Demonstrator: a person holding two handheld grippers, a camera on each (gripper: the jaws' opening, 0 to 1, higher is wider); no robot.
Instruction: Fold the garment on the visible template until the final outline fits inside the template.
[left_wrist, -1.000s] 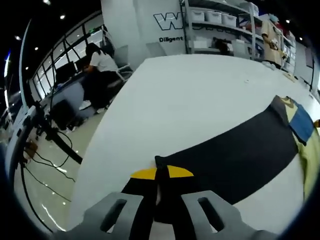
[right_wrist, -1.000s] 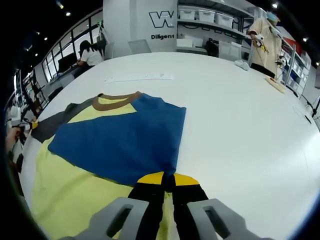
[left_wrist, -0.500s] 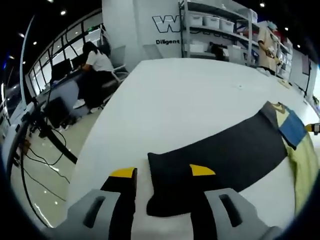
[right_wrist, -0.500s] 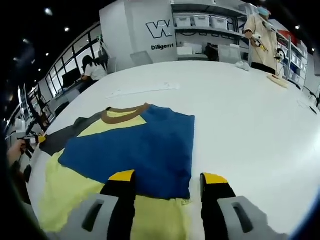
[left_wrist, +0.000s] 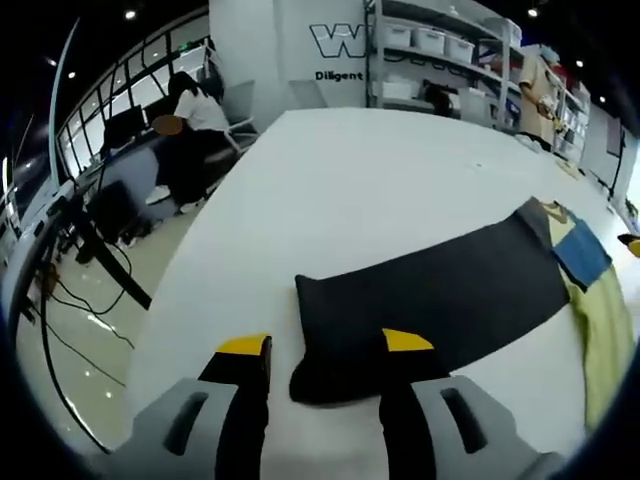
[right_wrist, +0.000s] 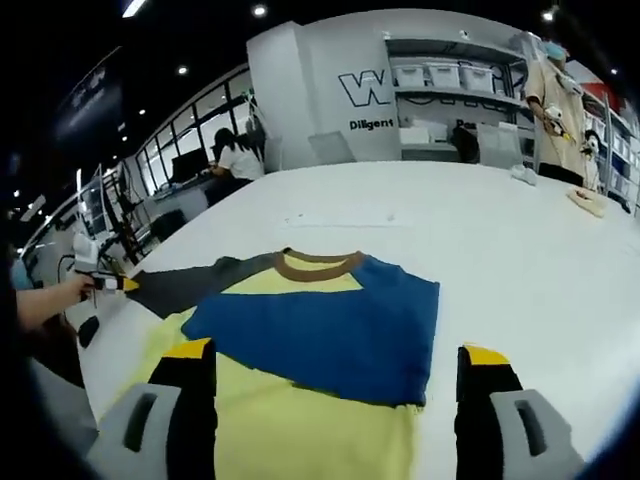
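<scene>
One garment (right_wrist: 300, 350), a colour-block long-sleeved top, lies flat on the white worktop (left_wrist: 380, 180) near the edge closest to the person. Its parts: a pale yellow body, one blue panel (right_wrist: 330, 330) folded across the chest, a brown collar (right_wrist: 318, 264) pointing toward the far edge, and one dark grey sleeve (left_wrist: 440, 300) stretched out sideways toward the left edge of the worktop. Progress, as a judgement: one side appears already folded inward, since the blue panel lies over the yellow; the dark sleeve is still fully extended and the lower body unfolded, so most of the folding remains. No template outline can be made out on the worktop. Two hand-held grippers: the left hand-held gripper (left_wrist: 315, 345) has its jaws apart, straddling the cuff end of the dark sleeve without closing on it; the right hand-held gripper (right_wrist: 335, 355) has its jaws wide apart over the yellow hem area, holding nothing. Beyond the worktop: one seated person (left_wrist: 195, 120) at a desk on the left, one standing person (right_wrist: 560, 100) at the far right, and shelving (right_wrist: 460, 90) with storage bins on the back wall.
</scene>
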